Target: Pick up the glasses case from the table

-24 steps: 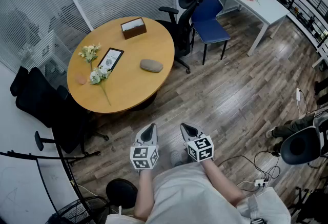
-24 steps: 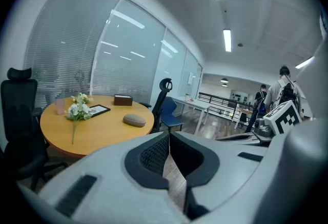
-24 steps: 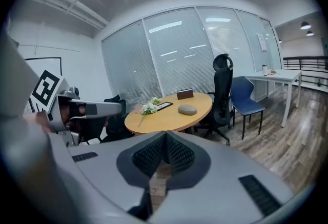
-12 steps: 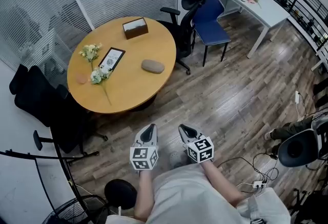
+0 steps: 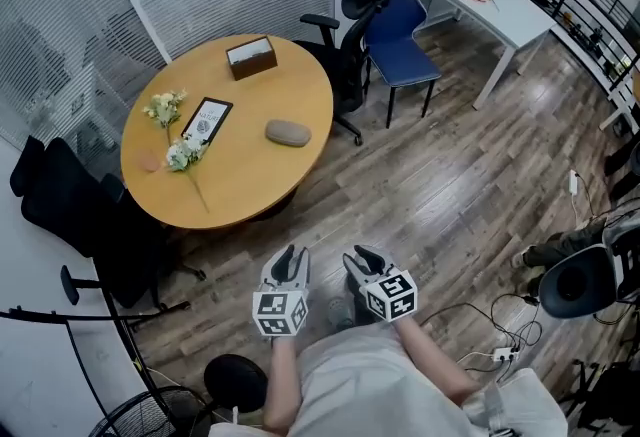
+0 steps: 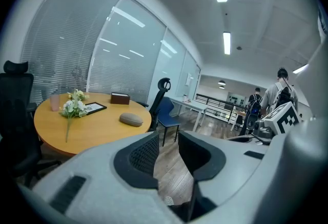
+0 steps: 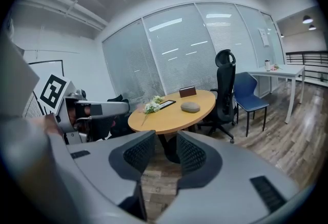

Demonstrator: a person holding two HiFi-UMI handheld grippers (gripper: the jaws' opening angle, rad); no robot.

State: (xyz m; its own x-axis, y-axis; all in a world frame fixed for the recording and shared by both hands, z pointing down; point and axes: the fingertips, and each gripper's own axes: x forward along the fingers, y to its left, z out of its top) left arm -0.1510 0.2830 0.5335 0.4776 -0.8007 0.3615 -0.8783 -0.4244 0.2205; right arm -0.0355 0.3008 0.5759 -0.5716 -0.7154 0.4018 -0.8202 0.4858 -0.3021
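The glasses case (image 5: 288, 133) is a grey oval pod lying on the right half of the round wooden table (image 5: 240, 185). It also shows in the left gripper view (image 6: 131, 119) and the right gripper view (image 7: 190, 107). Both grippers hang over the wooden floor, well short of the table, close to the person's body. My left gripper (image 5: 290, 258) (image 6: 168, 138) has its jaws opening, with only floor showing in the narrow gap. My right gripper (image 5: 361, 258) (image 7: 165, 138) is opening too, a little wider, and holds nothing.
On the table lie a white flower sprig (image 5: 183, 151), a framed card (image 5: 205, 117), a brown box (image 5: 251, 56) and a pink cup (image 5: 150, 162). Black office chairs (image 5: 345, 35) (image 5: 70, 205) ring it. A blue chair (image 5: 398, 35) and white desk (image 5: 490, 5) stand behind. People stand far off (image 6: 279, 92).
Both grippers' jaws have parted from shut to a visible gap. The head view has shifted slightly, so the table sits a bit further left; the grippers stay near the body.
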